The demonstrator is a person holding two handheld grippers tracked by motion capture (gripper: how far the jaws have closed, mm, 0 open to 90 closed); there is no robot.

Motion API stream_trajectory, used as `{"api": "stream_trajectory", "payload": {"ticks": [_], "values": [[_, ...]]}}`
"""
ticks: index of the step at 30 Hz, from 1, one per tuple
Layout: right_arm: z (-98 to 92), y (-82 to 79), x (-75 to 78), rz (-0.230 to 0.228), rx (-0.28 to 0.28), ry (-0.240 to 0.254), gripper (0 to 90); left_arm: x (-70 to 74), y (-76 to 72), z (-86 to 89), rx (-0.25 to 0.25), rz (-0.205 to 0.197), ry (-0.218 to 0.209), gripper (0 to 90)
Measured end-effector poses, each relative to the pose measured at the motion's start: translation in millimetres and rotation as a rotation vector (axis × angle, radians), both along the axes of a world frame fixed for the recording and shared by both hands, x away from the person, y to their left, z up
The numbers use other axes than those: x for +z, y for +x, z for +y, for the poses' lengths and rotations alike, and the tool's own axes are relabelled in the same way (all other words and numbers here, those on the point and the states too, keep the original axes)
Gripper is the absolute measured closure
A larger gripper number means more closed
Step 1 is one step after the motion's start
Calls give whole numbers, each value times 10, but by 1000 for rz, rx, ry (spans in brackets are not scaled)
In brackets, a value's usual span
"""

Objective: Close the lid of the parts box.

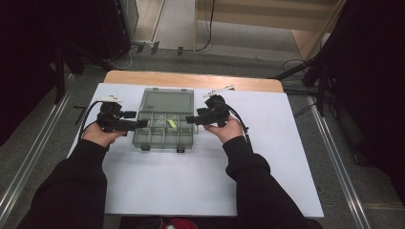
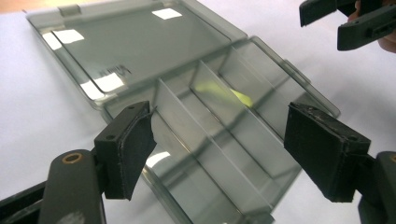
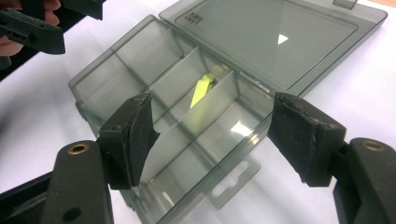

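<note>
From the high view, a smoky clear organizer box (image 1: 162,125) lies on the white counter (image 1: 191,181) with its lid (image 1: 167,101) folded flat behind it, and the left tool (image 1: 136,124) and right tool (image 1: 192,119) flank its two short ends, probably to steady or square it. A yellow-green piece (image 1: 171,124) lies in a middle cell right of the box's centre. In the left gripper view, the left tool (image 2: 219,149) stands spread wide with nothing between its pads, straddling the box (image 2: 219,154) at its near end; the yellow-green piece (image 2: 233,95) glows behind a divider. In the right gripper view, the right tool (image 3: 212,137) is likewise parted and empty over the box (image 3: 154,93), the piece (image 3: 201,89) leaning in a central cell, the other cells looking bare.
</note>
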State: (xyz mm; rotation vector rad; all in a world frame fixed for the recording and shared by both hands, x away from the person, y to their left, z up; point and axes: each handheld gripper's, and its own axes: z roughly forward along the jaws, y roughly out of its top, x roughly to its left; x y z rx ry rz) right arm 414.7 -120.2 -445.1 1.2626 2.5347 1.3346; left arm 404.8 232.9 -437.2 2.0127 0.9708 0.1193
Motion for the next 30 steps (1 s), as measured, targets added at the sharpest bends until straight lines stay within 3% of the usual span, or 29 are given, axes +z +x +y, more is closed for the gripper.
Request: {"api": "stream_trajectory", "payload": {"ticks": [17,20,30], "values": [[82,281,9,-4,-36,-25,312,-67,353,-109,43,-6,25,251],[84,313,-15,13,-44,-4,312,-68,412,-149,47,-9,43,251],[123,475,-60,12,-84,-40,312,-88,635,-204,94,-5,82,251]]}}
